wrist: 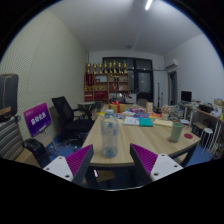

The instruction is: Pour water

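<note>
A clear plastic water bottle (109,135) with a pale cap stands upright on the long wooden table (150,138), just ahead of my fingers and in line with the gap between them. A green cup (176,131) stands on the table to the right of the bottle, farther off. My gripper (112,160) is open, its purple pads (79,159) spread wide on either side with nothing between them. The fingers hang in front of the table's near edge, apart from the bottle.
Papers, books and small items (135,115) clutter the table's far half. Black office chairs (68,112) stand to the left, next to a purple sign (37,118). A shelf with trophies (105,76) lines the back wall. A desk with a monitor (186,97) is at the right.
</note>
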